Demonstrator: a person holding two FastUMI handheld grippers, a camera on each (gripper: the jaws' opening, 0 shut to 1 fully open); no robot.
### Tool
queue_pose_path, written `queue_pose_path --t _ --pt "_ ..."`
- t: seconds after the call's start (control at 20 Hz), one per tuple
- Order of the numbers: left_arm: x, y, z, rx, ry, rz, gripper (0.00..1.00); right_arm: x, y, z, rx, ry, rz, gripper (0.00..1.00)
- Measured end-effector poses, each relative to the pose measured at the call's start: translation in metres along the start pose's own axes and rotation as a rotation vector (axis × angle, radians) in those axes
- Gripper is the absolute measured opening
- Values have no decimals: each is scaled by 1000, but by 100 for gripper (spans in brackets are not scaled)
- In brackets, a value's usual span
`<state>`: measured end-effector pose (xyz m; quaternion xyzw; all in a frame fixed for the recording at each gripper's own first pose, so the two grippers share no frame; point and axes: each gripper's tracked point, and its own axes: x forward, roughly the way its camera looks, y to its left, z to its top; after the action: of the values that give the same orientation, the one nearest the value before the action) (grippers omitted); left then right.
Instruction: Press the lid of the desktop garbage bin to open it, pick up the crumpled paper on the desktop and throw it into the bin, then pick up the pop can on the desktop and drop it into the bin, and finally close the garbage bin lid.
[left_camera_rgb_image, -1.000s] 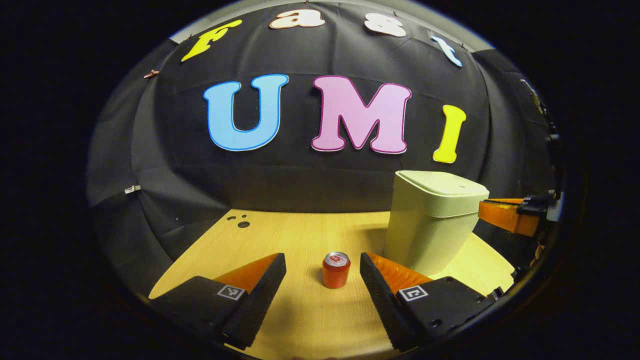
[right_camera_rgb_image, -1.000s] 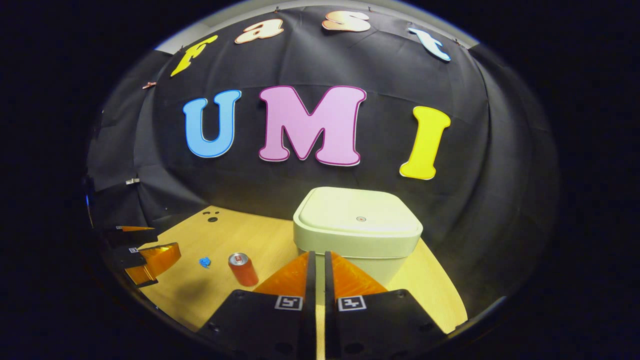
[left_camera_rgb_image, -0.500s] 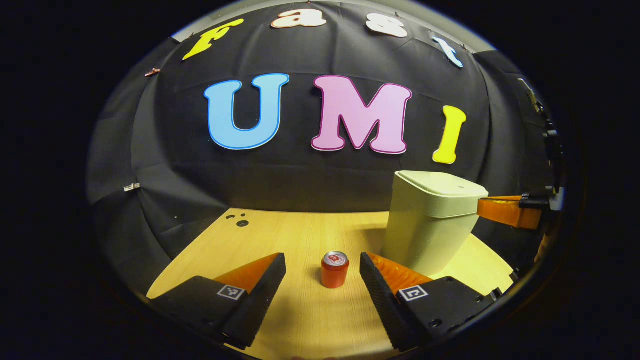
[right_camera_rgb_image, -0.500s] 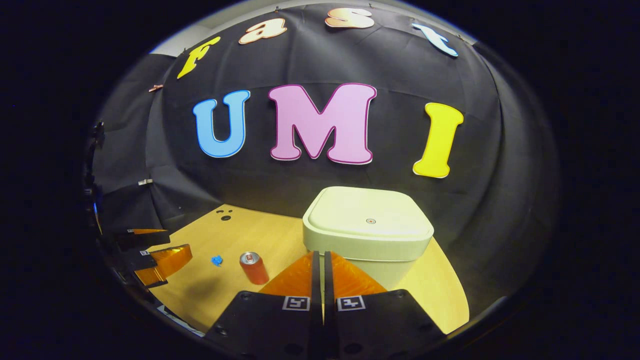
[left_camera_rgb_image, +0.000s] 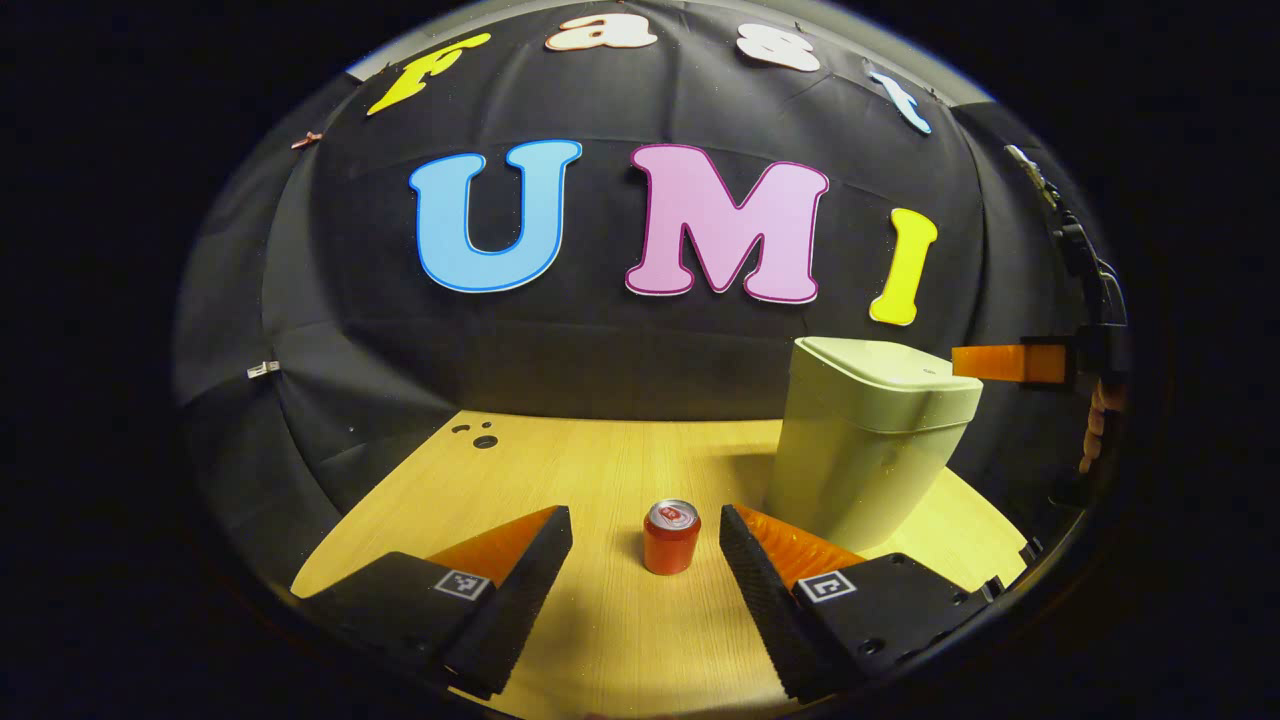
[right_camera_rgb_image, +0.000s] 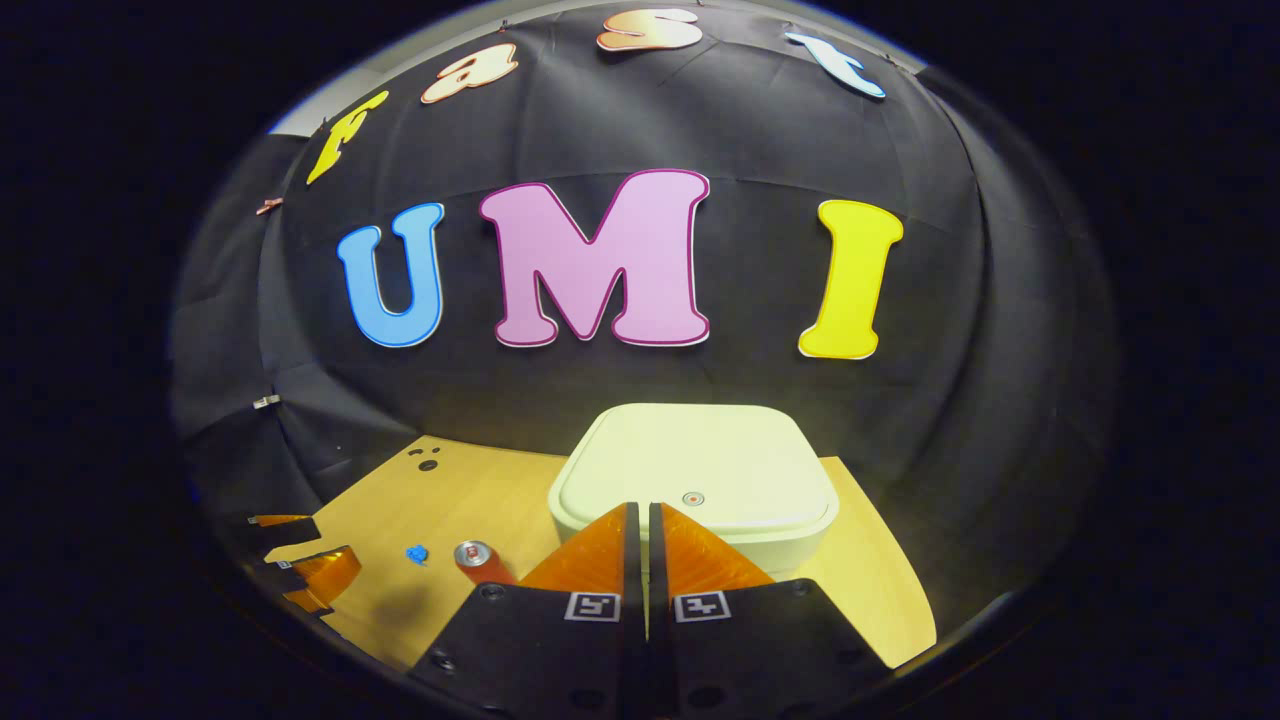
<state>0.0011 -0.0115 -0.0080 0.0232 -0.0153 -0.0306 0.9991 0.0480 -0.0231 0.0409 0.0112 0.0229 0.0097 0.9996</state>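
My right gripper (right_camera_rgb_image: 640, 515) hangs clenched above the bin lid (right_camera_rgb_image: 695, 470), low centre of the right gripper view. My left gripper (left_camera_rgb_image: 645, 530) sits level, jaws released, with the pop can (left_camera_rgb_image: 671, 537) standing beyond them, untouched.

Pop can (left_camera_rgb_image: 671, 536) left of bin (left_camera_rgb_image: 868, 452)

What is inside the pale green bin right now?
Cannot be seen: the pale green plastic bin has its lid down. The red pop can and blue crumpled paper lie outside on the wooden desktop.
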Motion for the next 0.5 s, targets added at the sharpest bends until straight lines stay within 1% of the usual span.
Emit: queue_pose_path --t 0.15,0.5 --pt "0 4 1 5 2 9 96 15 -9 3 -21 -5 -23 5" --pt "-5 21 -3 -13 11 66 96 41 -22 -4 -50 16 -55 5"
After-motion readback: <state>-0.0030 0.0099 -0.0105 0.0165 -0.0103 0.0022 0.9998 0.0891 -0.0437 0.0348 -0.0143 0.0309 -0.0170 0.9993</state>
